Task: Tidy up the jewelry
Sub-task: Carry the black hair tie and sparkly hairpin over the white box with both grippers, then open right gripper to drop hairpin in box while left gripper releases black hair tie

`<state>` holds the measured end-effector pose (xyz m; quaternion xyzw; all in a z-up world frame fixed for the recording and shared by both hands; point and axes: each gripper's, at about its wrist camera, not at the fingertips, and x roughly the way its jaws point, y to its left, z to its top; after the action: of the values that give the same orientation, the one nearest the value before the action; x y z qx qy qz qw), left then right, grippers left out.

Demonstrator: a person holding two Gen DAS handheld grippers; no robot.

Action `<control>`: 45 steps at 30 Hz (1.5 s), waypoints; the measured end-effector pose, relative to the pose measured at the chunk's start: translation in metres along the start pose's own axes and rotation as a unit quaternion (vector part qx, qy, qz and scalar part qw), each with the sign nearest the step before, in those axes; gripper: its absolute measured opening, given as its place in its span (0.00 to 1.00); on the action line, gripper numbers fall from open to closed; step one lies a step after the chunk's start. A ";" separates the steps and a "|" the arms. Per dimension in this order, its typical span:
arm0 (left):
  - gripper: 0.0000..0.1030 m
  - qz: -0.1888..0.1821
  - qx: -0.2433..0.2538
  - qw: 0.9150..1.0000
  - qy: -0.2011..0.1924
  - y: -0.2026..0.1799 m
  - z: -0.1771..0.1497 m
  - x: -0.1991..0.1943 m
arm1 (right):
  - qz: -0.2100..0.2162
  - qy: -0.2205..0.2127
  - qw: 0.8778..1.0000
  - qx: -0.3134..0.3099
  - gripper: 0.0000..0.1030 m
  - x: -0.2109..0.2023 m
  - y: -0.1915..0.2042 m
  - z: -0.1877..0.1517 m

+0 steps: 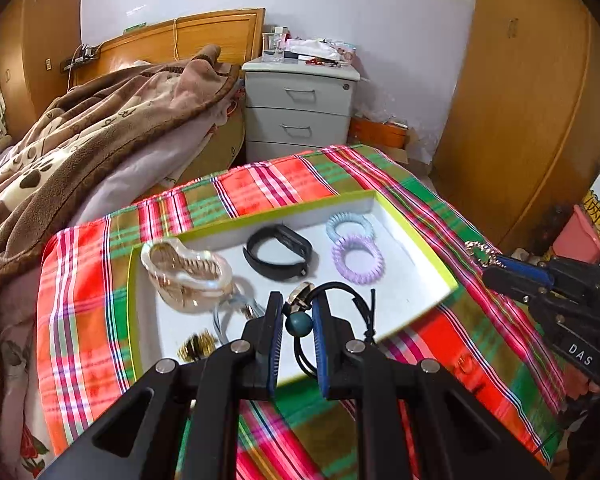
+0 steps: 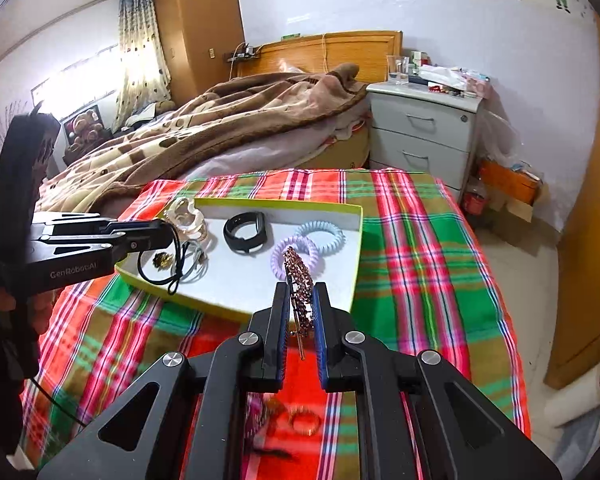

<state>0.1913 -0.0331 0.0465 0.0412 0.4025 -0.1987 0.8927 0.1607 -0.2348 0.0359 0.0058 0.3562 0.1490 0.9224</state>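
My left gripper [image 1: 299, 308] is shut on a black cord bracelet with a teal bead [image 1: 299, 322] and hangs over the near edge of a white tray with a lime rim [image 1: 415, 236]. In the tray lie a clear hair claw [image 1: 184, 270], a black band [image 1: 278, 252], a blue spiral tie [image 1: 350, 226] and a purple spiral tie [image 1: 358, 258]. My right gripper [image 2: 300, 292] is shut on a rhinestone barrette [image 2: 298, 276] just in front of the tray [image 2: 359, 248]. The left gripper [image 2: 168, 236] shows at the left with the cord [image 2: 160, 276] dangling.
A plaid cloth [image 2: 412, 240] covers the table. A gold ring [image 2: 305, 422] and a pink item [image 2: 256, 416] lie on it under my right gripper. Behind stand a bed with a brown blanket [image 2: 220, 132] and a grey nightstand [image 2: 424, 136].
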 end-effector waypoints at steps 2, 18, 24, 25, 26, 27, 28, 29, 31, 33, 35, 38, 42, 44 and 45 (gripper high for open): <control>0.15 -0.001 -0.002 1.000 0.005 0.003 0.006 0.009 | 0.005 0.009 1.000 0.007 0.11 0.012 -0.003 0.005; 0.15 -0.002 -0.008 0.998 0.058 0.010 0.011 0.073 | 0.005 0.068 0.998 -0.001 0.11 0.072 -0.011 0.008; 0.15 -0.001 -0.011 0.997 0.073 0.012 0.006 0.084 | -0.004 0.082 0.996 -0.022 0.11 0.082 -0.007 0.005; 0.15 -0.002 -0.013 0.997 0.073 0.013 0.006 0.085 | -0.006 0.084 0.996 -0.025 0.11 0.083 -0.007 0.004; 0.15 -0.002 -0.015 0.997 0.075 0.014 0.006 0.086 | -0.008 0.085 0.996 -0.025 0.11 0.084 -0.007 0.004; 0.15 -0.001 -0.016 0.997 0.075 0.015 0.005 0.087 | -0.008 0.086 0.996 -0.026 0.11 0.084 -0.007 0.004; 0.15 -0.002 -0.018 0.997 0.076 0.015 0.005 0.087 | -0.009 0.087 0.996 -0.027 0.11 0.085 -0.007 0.003; 0.15 -0.001 -0.019 0.997 0.077 0.016 0.005 0.088 | -0.008 0.087 0.996 -0.029 0.11 0.085 -0.006 0.003; 0.15 0.001 -0.016 0.997 0.076 0.014 0.004 0.088 | -0.007 0.092 0.995 -0.033 0.11 0.086 -0.005 0.002; 0.15 0.000 -0.016 0.997 0.077 0.014 0.003 0.088 | -0.009 0.090 0.995 -0.036 0.11 0.085 -0.004 0.001; 0.15 -0.002 -0.021 0.997 0.077 0.015 0.003 0.088 | -0.007 0.091 0.995 -0.034 0.11 0.085 -0.004 0.001; 0.16 0.000 -0.022 0.997 0.078 0.015 0.003 0.088 | -0.005 0.092 0.995 -0.035 0.11 0.086 -0.003 0.002; 0.24 -0.001 -0.029 0.996 0.079 0.016 0.003 0.087 | -0.002 0.092 0.995 -0.035 0.11 0.085 -0.003 0.002; 0.26 0.000 -0.029 0.996 0.080 0.016 0.003 0.087 | 0.001 0.093 0.995 -0.034 0.12 0.085 -0.004 0.002; 0.28 0.002 -0.029 0.996 0.081 0.016 0.004 0.087 | 0.000 0.093 0.995 -0.034 0.12 0.085 -0.003 0.002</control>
<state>0.2520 -0.0472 -0.0163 0.0316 0.4789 -0.1811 0.8584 0.2226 -0.2138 -0.0192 -0.0391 0.4348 0.1613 0.8851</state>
